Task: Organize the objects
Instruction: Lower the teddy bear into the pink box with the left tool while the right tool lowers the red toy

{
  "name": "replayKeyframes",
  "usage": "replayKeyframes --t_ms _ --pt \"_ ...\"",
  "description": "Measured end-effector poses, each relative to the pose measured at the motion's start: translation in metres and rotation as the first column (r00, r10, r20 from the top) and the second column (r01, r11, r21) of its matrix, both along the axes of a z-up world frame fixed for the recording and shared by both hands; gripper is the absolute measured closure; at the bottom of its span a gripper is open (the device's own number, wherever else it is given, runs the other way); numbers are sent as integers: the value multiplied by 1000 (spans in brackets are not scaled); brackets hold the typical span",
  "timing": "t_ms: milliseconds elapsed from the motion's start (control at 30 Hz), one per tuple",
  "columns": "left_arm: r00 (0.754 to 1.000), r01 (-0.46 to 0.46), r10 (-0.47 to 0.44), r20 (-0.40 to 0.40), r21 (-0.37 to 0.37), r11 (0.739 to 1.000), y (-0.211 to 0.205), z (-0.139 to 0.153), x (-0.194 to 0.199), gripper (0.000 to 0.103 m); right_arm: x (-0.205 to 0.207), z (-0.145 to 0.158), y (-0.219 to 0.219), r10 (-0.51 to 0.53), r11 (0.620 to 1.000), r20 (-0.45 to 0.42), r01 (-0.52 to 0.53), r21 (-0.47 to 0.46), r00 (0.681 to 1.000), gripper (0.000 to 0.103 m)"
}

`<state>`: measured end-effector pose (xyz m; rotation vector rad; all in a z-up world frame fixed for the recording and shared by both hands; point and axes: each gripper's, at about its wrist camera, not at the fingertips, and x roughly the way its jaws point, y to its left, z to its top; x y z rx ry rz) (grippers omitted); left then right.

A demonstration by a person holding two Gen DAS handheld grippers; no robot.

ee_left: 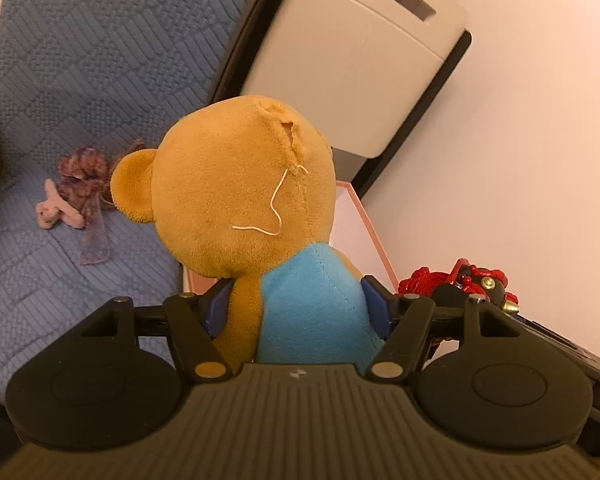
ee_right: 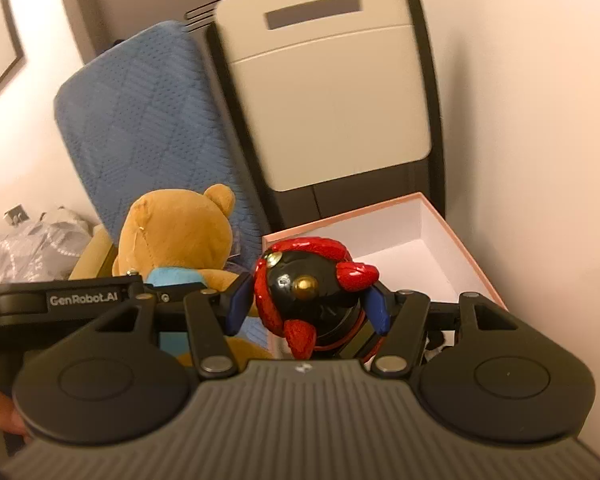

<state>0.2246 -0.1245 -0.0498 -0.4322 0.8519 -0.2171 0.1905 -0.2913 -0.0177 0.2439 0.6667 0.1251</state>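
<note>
My left gripper (ee_left: 300,304) is shut on a brown teddy bear (ee_left: 236,184) with a blue shirt, held by its body, its back to the camera. The bear also shows in the right wrist view (ee_right: 176,232), to the left of my right gripper (ee_right: 308,304). My right gripper is shut on a red and black glossy figurine (ee_right: 300,280), which shows in the left wrist view (ee_left: 468,280) at the right. An open pink box (ee_right: 460,248) with a white inside stands just beyond the figurine; its pink rim (ee_left: 364,216) shows behind the bear.
A blue quilted chair (ee_left: 84,80) holds a purple ribbon bundle (ee_left: 84,176) and a small pink plush piece (ee_left: 56,208). A grey and black appliance (ee_right: 324,92) stands behind the box against the white wall. Plastic bags (ee_right: 32,248) lie at the far left.
</note>
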Motion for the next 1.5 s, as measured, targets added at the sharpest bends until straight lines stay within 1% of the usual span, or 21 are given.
replayKeyframes --t_ms 267,400,567,667,833,1033,1233,1333,1400,1500 --pt "997 43 -41 -71 31 999 -45 -30 40 31 16 -33 -42 -53 999 -58 54 9 997 42" --pt "992 84 -77 -101 66 994 -72 -46 62 31 28 -54 -64 -81 997 -96 81 1 992 42" --pt "984 119 -109 -142 66 991 -99 -71 87 31 43 -84 -90 -109 994 -159 111 4 981 42" --pt "979 132 -119 -166 70 989 -113 -86 103 31 53 -99 -103 -115 993 -187 117 4 976 42" --pt "969 145 -126 -212 80 986 -129 -114 116 31 70 -126 -116 -107 994 -229 108 -8 968 42" --pt "958 137 -112 -263 81 987 -131 -144 128 30 92 -153 -117 -63 998 -282 68 6 957 42" --pt "957 144 -118 -263 84 986 -134 -145 129 30 106 -170 -121 -54 997 -321 66 28 946 42" --pt "958 139 -114 -263 78 987 -132 -143 128 24 106 -173 -120 -59 997 -330 69 19 942 41" --pt "959 131 -111 -260 61 990 -128 -140 126 21 105 -172 -120 -62 997 -336 71 14 940 41" --pt "964 124 -107 -242 55 991 -124 -131 121 18 102 -166 -117 -61 998 -332 64 -3 941 40"
